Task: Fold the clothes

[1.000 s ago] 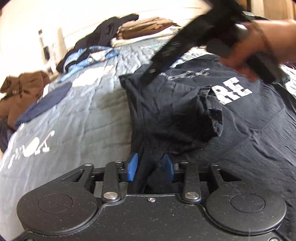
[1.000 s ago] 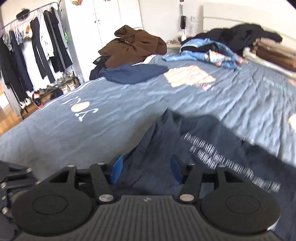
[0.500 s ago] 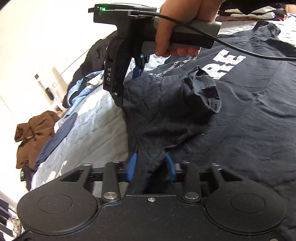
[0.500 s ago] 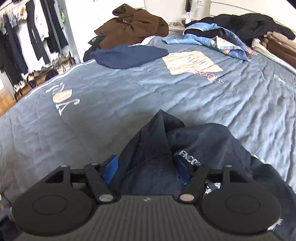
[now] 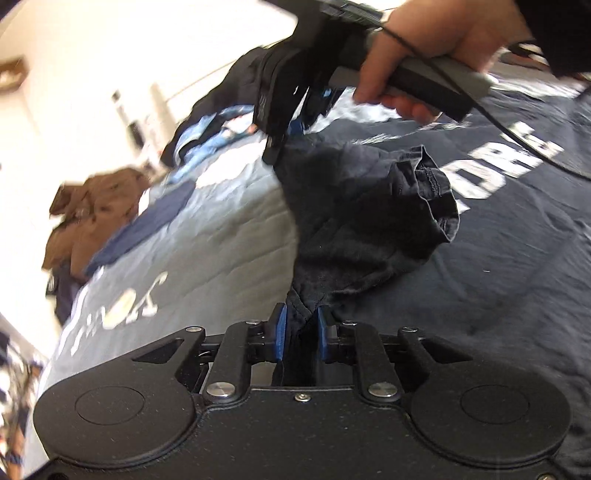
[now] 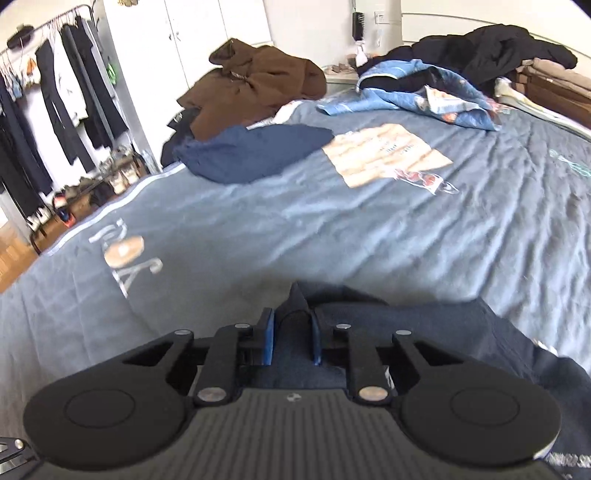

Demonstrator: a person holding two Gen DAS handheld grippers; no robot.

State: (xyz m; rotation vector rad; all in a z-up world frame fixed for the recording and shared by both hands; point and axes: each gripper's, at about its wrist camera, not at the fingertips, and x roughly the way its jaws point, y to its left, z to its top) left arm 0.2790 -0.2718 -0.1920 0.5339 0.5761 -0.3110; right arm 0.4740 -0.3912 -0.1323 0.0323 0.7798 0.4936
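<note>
Currently we're closing both grippers on one edge of the dark T-shirt [image 5: 424, 229]: left gripper [image 5: 301, 328] pinching its near end, right gripper [image 6: 293, 334] its far end, shirt body spreading right on the bed [image 6: 332, 236].

Two matte black grippers: the left gripper [image 5: 300, 334] and right gripper [image 6: 291, 339] each show round housings, silver screws and blue-padded fingers [image 5: 277, 332]. A hand [image 5: 424, 48] in a dark sleeve [image 5: 554, 33]; a thin black cable [image 5: 517, 129] trails away.
</note>
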